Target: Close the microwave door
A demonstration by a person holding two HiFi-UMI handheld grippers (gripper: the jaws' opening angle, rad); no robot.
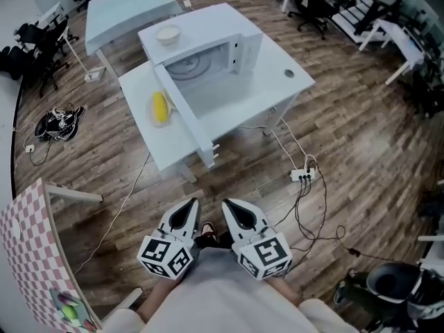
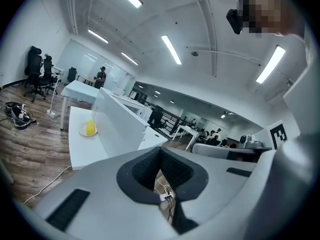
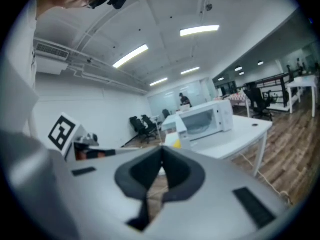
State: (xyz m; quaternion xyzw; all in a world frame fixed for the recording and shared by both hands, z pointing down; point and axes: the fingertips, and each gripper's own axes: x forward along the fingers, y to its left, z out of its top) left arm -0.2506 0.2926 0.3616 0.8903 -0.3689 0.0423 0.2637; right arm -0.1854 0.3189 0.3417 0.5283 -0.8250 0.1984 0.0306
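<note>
Nothing was done yet: the microwave door stood wide open, while left gripper and right gripper were both pinched together, empty (well short of the table, looked like).

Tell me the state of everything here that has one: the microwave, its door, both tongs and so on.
Microwave door: wide open.
Microwave: cavity empty, turntable showing.
Left tongs: shut, empty.
Right tongs: shut, empty.
Bowl: upright on the microwave's top.
Power strip: on the floor, cables plugged in.

White, marker-cubed left tool, right tool
</note>
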